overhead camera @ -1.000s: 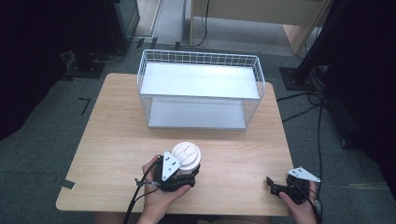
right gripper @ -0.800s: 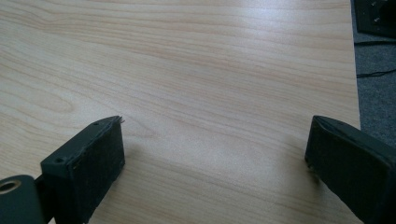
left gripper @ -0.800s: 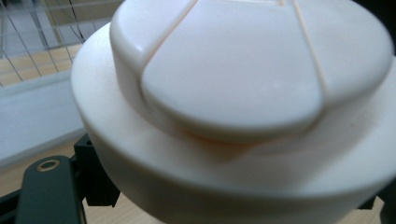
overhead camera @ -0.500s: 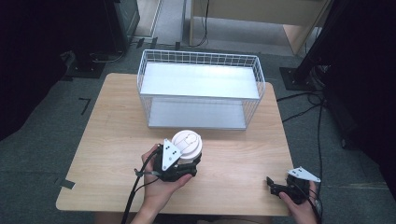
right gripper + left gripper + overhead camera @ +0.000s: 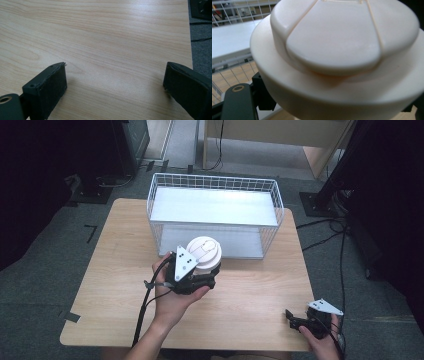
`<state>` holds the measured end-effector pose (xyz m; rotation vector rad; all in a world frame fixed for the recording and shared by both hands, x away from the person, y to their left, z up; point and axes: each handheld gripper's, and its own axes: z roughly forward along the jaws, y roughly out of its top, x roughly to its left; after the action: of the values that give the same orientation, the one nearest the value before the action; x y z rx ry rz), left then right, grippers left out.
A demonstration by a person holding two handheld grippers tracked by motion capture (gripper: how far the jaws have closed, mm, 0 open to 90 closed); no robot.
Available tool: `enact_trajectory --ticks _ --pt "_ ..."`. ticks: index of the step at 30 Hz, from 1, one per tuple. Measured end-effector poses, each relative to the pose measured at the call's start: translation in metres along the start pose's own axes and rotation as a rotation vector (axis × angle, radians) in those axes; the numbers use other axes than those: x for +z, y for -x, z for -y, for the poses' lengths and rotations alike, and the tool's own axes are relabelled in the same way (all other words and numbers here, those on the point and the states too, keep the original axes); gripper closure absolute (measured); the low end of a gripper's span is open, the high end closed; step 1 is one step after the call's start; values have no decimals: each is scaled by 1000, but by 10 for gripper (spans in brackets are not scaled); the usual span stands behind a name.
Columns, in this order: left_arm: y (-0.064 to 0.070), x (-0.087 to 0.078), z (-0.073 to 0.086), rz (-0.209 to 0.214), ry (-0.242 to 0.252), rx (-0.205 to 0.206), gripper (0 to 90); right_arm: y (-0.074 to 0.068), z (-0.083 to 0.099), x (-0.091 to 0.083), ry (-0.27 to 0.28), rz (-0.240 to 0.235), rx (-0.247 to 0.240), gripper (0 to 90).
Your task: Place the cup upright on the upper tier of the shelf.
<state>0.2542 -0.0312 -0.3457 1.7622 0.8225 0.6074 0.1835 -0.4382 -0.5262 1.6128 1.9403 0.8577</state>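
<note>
Cup (image 5: 337, 62) body below lid hidden

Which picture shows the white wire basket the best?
The high view: the whole white wire basket shows there, standing at the table's far side. The left gripper view shows just a bit of its wires behind the white lidded cup that the left gripper holds. The right gripper view looks at bare tabletop.
</note>
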Motion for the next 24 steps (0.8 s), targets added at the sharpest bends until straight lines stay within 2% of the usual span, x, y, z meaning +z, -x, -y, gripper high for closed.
enact_trajectory --ticks 3,5,8,14,20,24 --pt "-3 3 -9 -7 10 -3 159 0 0 0 0 0 0 51" --pt "-7 6 -18 10 9 -40 159 0 0 0 0 0 0 51" --pt "-9 9 -23 12 9 -50 159 0 0 0 0 -1 0 51" --pt "-12 16 -43 -16 32 -21 159 0 0 0 0 -2 1 51" --pt "-15 20 -57 -20 54 -19 159 0 0 0 1 -5 0 51" --pt "-15 25 -67 -33 63 6 159 0 0 0 2 -5 0 51"
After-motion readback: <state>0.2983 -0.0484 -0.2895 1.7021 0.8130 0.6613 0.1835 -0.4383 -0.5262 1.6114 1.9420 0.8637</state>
